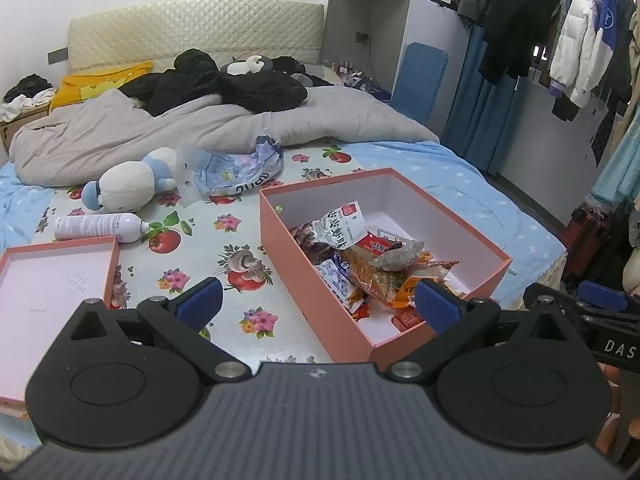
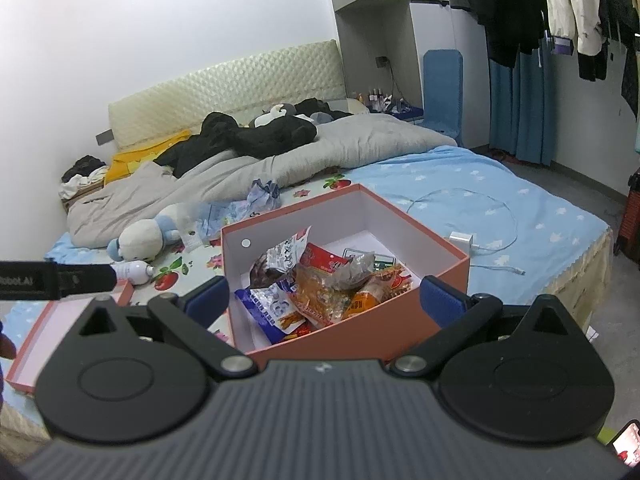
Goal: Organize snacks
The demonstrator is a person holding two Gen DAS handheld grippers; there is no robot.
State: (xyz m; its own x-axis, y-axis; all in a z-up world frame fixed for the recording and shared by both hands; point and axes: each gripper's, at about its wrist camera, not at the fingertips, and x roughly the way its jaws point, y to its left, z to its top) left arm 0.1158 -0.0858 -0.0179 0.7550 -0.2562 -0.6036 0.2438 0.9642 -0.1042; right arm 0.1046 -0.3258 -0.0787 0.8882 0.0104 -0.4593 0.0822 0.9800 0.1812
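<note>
A pink box [image 1: 280,224] stands open on the bed and holds several snack packets [image 1: 360,248], orange, red, blue and silver. It also shows in the right wrist view [image 2: 360,332], with the snack packets [image 2: 316,280] inside. The pink box lid [image 1: 52,292] lies upturned to the left; it shows in the right wrist view [image 2: 48,328] too. My left gripper [image 1: 318,300] is open and empty, held above the near left side of the box. My right gripper [image 2: 324,298] is open and empty, above the near edge of the box.
On the bed lie a white bottle [image 1: 100,226], a plush toy [image 1: 128,186], a crumpled plastic bag [image 1: 240,168], a grey duvet [image 1: 200,124] with black clothes, and a white charger with cable [image 2: 464,238]. Hanging clothes [image 1: 560,32] stand to the right.
</note>
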